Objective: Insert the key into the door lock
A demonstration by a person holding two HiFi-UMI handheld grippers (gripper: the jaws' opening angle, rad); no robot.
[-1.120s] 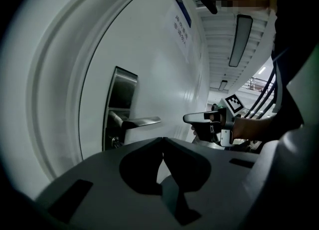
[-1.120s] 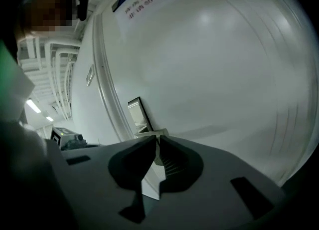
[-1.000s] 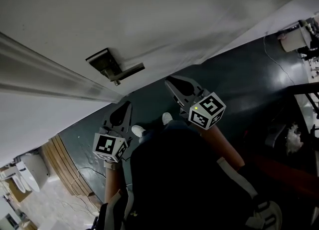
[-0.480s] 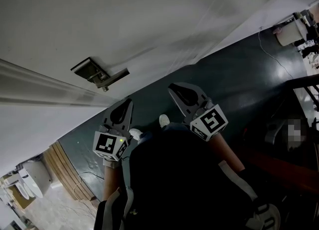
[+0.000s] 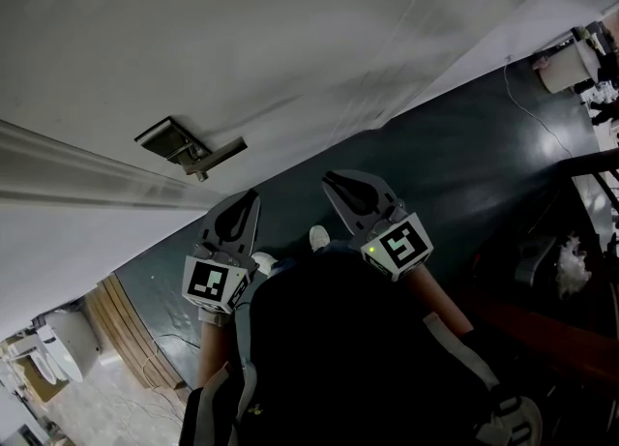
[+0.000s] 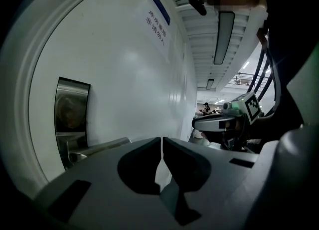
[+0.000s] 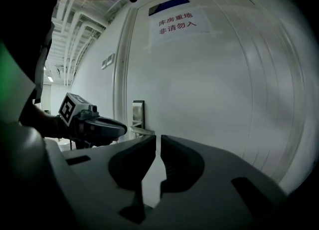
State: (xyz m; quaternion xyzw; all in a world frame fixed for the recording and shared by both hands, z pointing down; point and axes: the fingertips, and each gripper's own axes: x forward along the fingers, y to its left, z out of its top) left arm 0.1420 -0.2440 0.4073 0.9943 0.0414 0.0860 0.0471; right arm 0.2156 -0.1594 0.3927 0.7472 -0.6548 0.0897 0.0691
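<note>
Brushed-metal door lock [image 5: 174,139] with its lever handle [image 5: 221,154] sits on the white door [image 5: 309,38], up and to the left of both grippers. The left gripper [image 5: 250,200] and the right gripper [image 5: 334,183] point toward the door, apart from the lock — each with its jaws drawn together, nothing between them.

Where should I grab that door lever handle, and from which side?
Take the lever handle by its straight bar, near the free end away from the lock plate. The bar lies level, off the door, so come straight at it and pinch top and bottom. The left claw is shut; open it first.
</note>
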